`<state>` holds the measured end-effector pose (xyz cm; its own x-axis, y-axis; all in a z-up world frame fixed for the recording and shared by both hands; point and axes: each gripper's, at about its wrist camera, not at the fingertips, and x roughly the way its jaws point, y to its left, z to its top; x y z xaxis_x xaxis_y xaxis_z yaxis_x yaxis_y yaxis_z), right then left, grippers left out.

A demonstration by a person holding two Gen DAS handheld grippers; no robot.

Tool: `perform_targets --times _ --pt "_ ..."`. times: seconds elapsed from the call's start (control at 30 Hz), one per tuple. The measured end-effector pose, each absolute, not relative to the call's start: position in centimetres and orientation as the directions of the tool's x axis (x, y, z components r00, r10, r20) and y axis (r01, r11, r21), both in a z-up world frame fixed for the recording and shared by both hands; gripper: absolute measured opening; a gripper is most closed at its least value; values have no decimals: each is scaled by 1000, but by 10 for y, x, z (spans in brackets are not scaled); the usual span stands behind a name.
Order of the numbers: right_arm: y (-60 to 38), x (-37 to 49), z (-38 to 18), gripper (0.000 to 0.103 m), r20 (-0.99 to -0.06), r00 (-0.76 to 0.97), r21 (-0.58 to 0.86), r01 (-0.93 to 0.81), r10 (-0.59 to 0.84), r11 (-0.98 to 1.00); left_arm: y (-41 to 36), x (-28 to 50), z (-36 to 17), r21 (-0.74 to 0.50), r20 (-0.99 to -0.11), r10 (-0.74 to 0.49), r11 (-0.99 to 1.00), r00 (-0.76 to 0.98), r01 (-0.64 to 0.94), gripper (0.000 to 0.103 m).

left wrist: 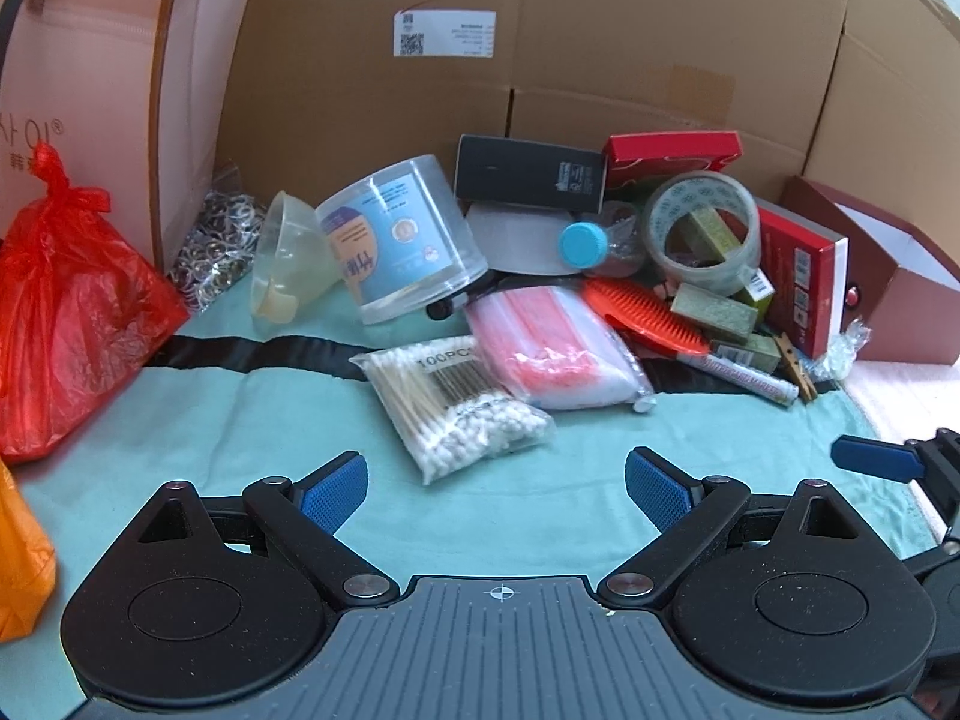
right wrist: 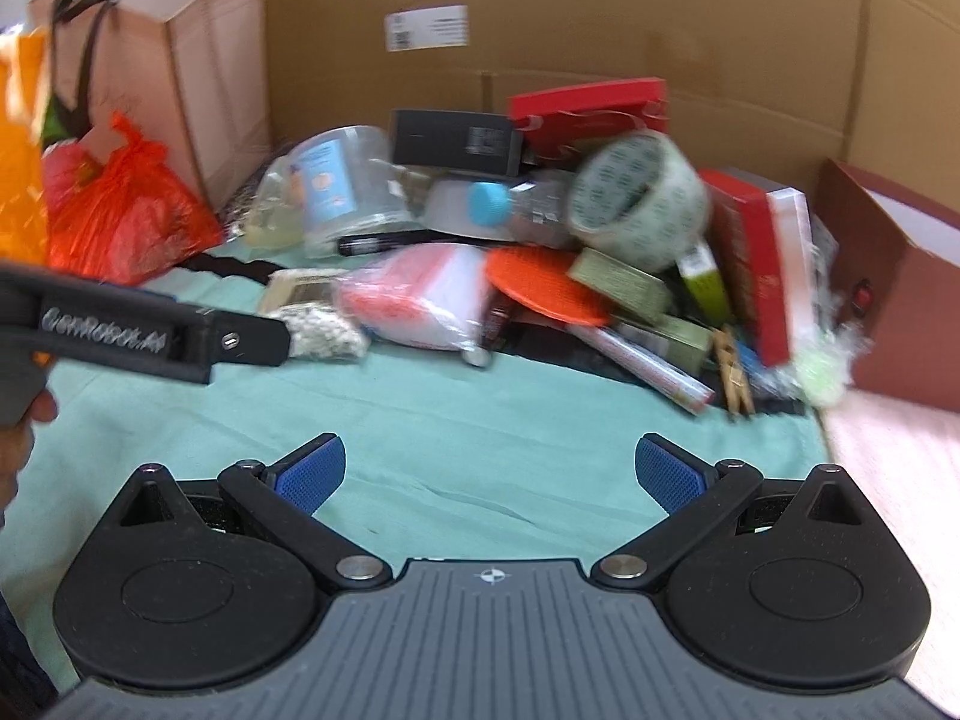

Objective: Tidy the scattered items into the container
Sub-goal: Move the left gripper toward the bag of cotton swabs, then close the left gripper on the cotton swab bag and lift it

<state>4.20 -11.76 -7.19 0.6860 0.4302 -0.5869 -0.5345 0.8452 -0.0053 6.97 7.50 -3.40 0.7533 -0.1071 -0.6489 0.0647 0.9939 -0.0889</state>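
Observation:
A heap of small items lies on a teal cloth (left wrist: 300,420): a bag of cotton swabs (left wrist: 456,414), a pink zip-bag pack (left wrist: 546,348), a clear round tub (left wrist: 396,234), a tape roll (left wrist: 702,234), a red brush (left wrist: 642,312), a marker (left wrist: 744,375) and green boxes (left wrist: 714,312). An open dark-red box (left wrist: 870,276) stands at the right. My left gripper (left wrist: 495,480) is open and empty, just short of the swabs. My right gripper (right wrist: 489,471) is open and empty over bare cloth (right wrist: 480,408); the right wrist view is blurred.
Cardboard walls (left wrist: 600,30) close off the back. A pink paper bag (left wrist: 90,90) and a red plastic bag (left wrist: 66,312) stand at the left, an orange bag (left wrist: 18,552) at the near left. The left gripper's side (right wrist: 138,330) crosses the right wrist view.

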Motion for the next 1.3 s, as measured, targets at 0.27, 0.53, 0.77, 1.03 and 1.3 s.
perform_targets --times 0.27,0.53,0.77,1.03,1.3 --pt "-83 56 -82 87 -602 626 0 -622 497 783 86 91 -43 -111 -668 -163 987 726 120 90" --pt "-58 76 -85 71 -605 577 42 -665 549 746 97 115 -57 -140 -702 -207 978 681 153 69" --pt "-40 88 -89 67 -602 542 46 -709 586 704 110 124 -66 -169 -710 -220 976 670 141 69" --pt "-27 94 -91 58 -597 505 20 -767 623 641 113 133 -71 -196 -708 -249 968 661 155 70" --pt "-19 97 -90 41 -589 496 -27 -802 638 597 105 137 -70 -169 -721 -237 972 651 166 61"
